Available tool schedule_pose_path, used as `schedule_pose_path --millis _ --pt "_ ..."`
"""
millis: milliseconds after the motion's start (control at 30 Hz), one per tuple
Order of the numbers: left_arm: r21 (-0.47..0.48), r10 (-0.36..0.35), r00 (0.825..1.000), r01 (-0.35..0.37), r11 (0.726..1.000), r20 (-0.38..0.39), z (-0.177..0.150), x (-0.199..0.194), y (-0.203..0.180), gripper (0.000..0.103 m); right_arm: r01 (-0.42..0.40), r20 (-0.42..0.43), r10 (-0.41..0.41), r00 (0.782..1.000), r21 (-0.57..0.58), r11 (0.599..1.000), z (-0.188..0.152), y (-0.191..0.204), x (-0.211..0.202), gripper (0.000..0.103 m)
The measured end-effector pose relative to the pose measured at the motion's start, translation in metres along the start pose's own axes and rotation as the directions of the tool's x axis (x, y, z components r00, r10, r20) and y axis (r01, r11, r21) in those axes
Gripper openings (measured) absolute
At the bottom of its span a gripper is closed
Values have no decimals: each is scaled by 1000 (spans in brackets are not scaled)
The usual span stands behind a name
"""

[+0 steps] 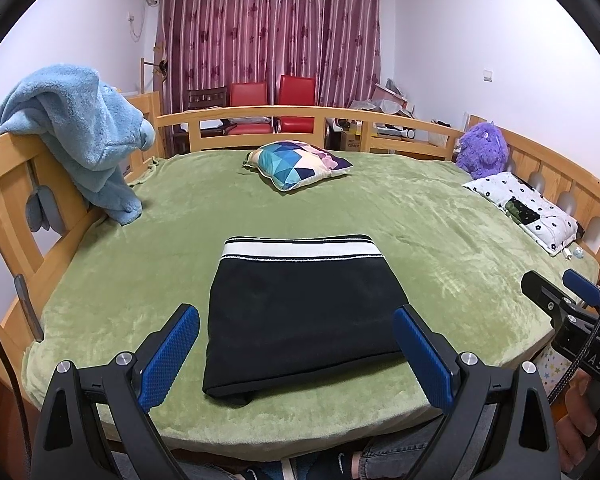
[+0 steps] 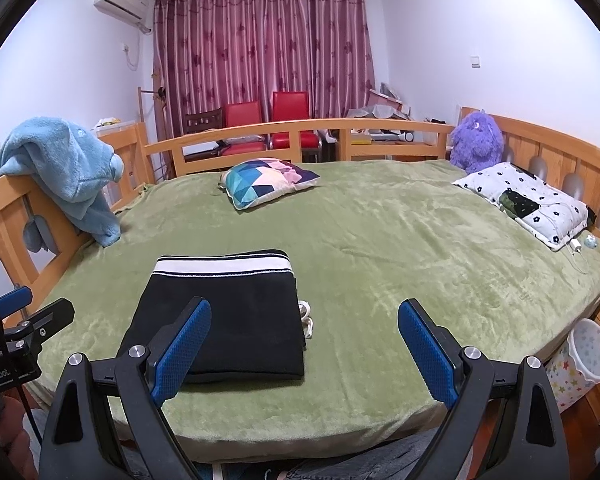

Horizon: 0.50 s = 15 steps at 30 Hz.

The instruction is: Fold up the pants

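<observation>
Near the bed's [image 1: 340,208] front edge the pants [image 1: 300,312] were laid folded into a flat rectangle, so folding was judged done, while the left gripper [image 1: 298,356] and right gripper [image 2: 304,354] were held wide apart, empty.

The left hand-held gripper [image 1: 296,356] fills the bottom of the left wrist view, its two blue-padded fingers [image 1: 170,360] spread wide apart and gripping nothing. The right hand-held gripper [image 2: 304,354] sits the same way along the bottom of the right wrist view, its blue fingers [image 2: 428,354] equally wide and bare. Each one also shows in the other's view: the right at the lower right edge of the left wrist view, the left at the lower left edge of the right wrist view. Both sit level, side by side, pointing forward.
</observation>
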<state>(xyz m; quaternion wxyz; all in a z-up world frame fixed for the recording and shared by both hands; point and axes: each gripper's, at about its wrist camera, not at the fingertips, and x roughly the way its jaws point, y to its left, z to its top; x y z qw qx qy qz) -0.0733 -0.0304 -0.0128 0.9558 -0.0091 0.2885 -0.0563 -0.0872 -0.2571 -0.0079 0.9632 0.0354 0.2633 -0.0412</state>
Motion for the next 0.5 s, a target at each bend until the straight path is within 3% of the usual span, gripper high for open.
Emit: schedule_pose_path --millis 500 --pt "-33 -9 1000 10 999 11 7 36 6 98 -40 -54 39 998 -11 999 -6 5 46 93"
